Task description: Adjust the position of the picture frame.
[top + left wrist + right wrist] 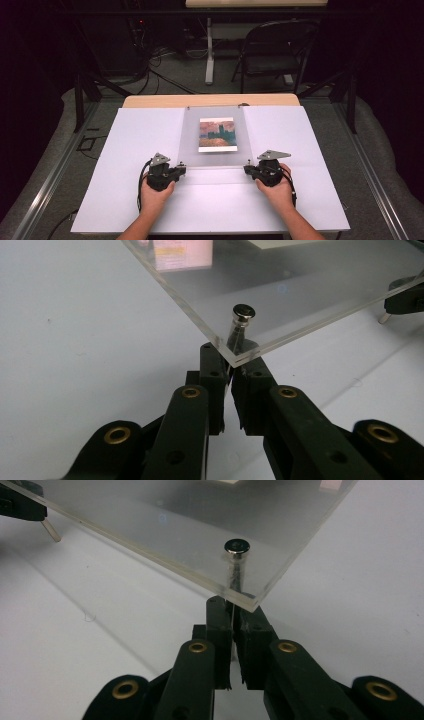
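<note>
Dark studio backdrop, folding chair (272, 52) and cabling behind; in front, wooden table (210, 100) covered by a white sheet (140, 150). Item one: clear acrylic panel (212, 137), lying mid-table over a small painted print (217, 134) of orange and blue tones; metal standoff pins at its corners, heads showing above the panel, one near the left corner (244, 312) and one near the right (237, 546). Item two: left tool (181, 169), held in the person's left hand (152, 195), jaws drawn narrow and pinched on the standoff pin under the panel's near left corner. Item three: right tool (248, 169), in the right hand (280, 192), jaws likewise closed tight on the pin shaft below the near right corner. Condition: the near edge of the panel appears raised off the sheet in both gripper views, the far edge seemingly resting near the table's back. Risks, as judged: the grip is on thin, smooth pins, so a pin may slip or twist out of either tool; uneven lifting between the hands could rack the panel, drag it across the print, or shift the print out of place; a dropped corner could chip the acrylic.
</note>
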The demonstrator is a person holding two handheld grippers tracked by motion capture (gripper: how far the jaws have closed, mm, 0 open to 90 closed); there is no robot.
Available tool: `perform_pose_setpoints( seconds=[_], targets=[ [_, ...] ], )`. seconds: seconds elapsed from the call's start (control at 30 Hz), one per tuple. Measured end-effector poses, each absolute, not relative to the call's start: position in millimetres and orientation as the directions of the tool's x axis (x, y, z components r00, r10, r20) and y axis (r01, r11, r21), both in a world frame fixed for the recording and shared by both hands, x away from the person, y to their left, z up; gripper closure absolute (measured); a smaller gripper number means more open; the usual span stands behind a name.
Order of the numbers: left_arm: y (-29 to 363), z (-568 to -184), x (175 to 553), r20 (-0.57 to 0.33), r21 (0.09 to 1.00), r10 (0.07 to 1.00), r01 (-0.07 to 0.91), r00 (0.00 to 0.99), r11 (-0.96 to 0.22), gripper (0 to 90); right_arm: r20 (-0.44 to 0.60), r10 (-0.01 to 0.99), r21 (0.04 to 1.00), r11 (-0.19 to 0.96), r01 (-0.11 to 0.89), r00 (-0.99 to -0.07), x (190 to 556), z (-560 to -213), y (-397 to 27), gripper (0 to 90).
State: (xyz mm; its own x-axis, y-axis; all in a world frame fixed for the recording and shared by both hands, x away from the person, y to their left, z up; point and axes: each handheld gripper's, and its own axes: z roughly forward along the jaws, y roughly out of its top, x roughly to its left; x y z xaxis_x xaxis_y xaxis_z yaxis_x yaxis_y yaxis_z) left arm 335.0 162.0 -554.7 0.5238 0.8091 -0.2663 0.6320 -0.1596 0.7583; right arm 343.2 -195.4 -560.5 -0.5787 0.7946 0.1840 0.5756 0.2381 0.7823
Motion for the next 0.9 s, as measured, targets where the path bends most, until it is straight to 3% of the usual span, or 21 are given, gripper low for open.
perform_pose_setpoints(
  seconds=[0.2, 0.43, 0.53, 0.73, 0.77, 0.9],
  targets=[
    [163.2, -556.5, 334.7, -0.276, 0.76, 0.809, 0.633, 0.519, -0.147, 80.9, 0.204, 0.789, 0.782, 0.224, 0.581, -0.579, 342.9, -561.5, -197.2, 83.8],
    [167.0, -559.6, 333.5, -0.287, 0.756, 0.823, 0.643, 0.491, -0.12, 62.8, 0.201, 0.787, 0.781, 0.23, 0.58, -0.583, 338.8, -560.1, -199.1, 71.3],
    [168.7, -557.7, 328.0, -0.28, 0.75, 0.828, 0.649, 0.485, -0.126, 54.9, 0.139, 0.797, 0.786, 0.272, 0.556, -0.588, 333.4, -558.1, -197.9, 59.9],
    [169.9, -551.5, 318.9, -0.286, 0.741, 0.823, 0.658, 0.491, -0.135, 48.0, 0.106, 0.811, 0.787, 0.286, 0.547, -0.576, 327.4, -552.3, -201.1, 51.9],
    [172.0, -548.0, 316.5, -0.281, 0.738, 0.822, 0.659, 0.496, -0.145, 47.2, 0.095, 0.822, 0.775, 0.293, 0.56, -0.561, 324.2, -551.7, -202.8, 47.4],
    [176.8, -544.1, 310.0, -0.272, 0.739, 0.817, 0.655, 0.508, -0.161, 46.0, 0.079, 0.834, 0.755, 0.307, 0.579, -0.546, 317.9, -550.8, -207.7, 45.2]
  ],
)
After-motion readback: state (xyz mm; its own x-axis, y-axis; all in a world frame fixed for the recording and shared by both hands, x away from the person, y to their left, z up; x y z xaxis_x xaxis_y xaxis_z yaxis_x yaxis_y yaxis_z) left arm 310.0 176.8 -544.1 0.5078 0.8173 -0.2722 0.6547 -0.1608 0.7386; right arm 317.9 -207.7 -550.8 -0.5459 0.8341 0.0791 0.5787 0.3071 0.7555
